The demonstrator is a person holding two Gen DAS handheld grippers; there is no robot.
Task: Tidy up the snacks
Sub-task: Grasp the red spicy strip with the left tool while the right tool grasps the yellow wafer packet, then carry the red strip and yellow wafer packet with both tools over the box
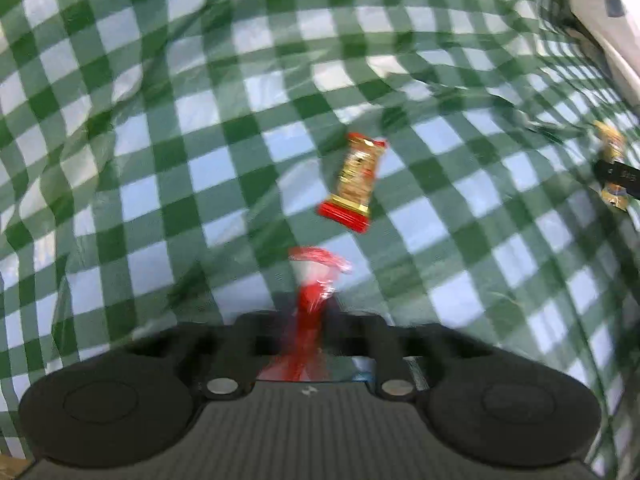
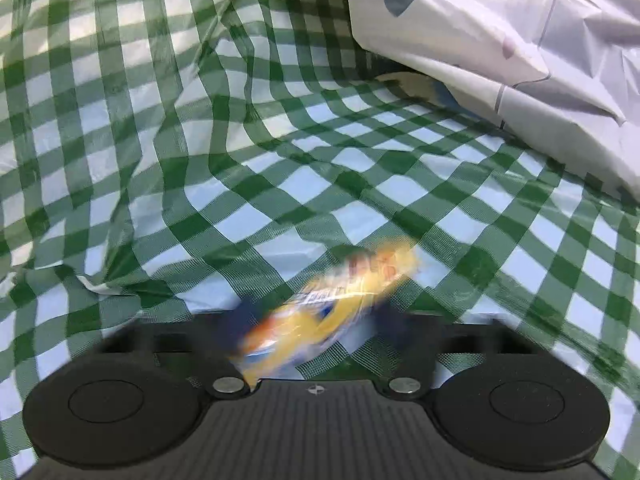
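Note:
In the left wrist view my left gripper (image 1: 310, 312) is shut on a red and white snack packet (image 1: 314, 280), which sticks out forward, blurred. A red and gold snack bar (image 1: 354, 180) lies on the green checked cloth (image 1: 160, 160) just ahead. At the far right my right gripper (image 1: 618, 174) shows, with a yellow packet (image 1: 610, 140) in it. In the right wrist view my right gripper (image 2: 316, 320) holds a blurred yellow and orange snack packet (image 2: 332, 308) between its fingers, above the checked cloth (image 2: 200, 160).
A white plastic sheet with grey prints (image 2: 500, 40) is heaped at the back right, over the cloth's edge; it also shows in the left wrist view (image 1: 608, 20). The checked cloth is wrinkled and rises in folds at the left (image 2: 80, 120).

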